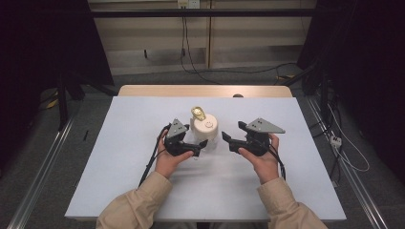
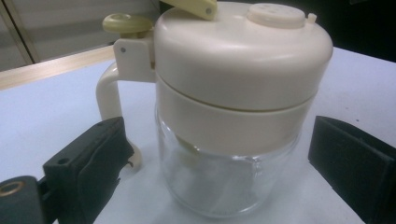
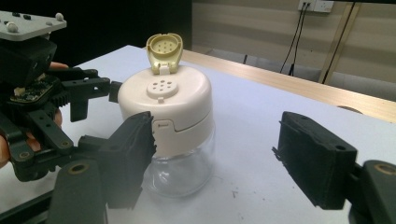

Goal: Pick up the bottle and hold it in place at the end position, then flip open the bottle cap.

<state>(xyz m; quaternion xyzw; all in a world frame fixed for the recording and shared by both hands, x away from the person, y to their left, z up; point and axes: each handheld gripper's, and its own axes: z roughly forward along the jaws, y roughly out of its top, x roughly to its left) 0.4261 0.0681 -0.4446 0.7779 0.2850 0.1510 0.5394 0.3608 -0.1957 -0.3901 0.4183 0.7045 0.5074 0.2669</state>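
Black fingers [image 2: 88, 158] of the left gripper [image 1: 203, 144] are seen closest, standing apart on either side of the jar [image 2: 233, 116], with a clear gap at each side in the left gripper view; nothing is clamped. Pads are matte black, blocky, with rough, slightly chewed edges.

Jar is placed near the middle of the desk [image 1: 119, 143], upright, between both grippers. Lower body is made of clear glass, cylindrical, with rounded bottom edge; the contents cannot be made out. Upper part is formed by a cream plastic collar and a domed cream lid [image 3: 163, 93], smooth and slightly glossy. A round shaker patch with small holes is set into the lid top. A yellowish flip cap [image 3: 164, 51] is hinged open and stood upright, with matching studs on its inner face. A cream loop handle [image 2: 108, 93] is attached at the side, below a hinge bracket.

Right gripper [image 3: 215, 158] is held with its fingers wide apart; one pad lies in front of the jar's collar in the right gripper view, and contact cannot be told. The other pad is well clear.

Desk surface is pale, matte, with a few small specks.
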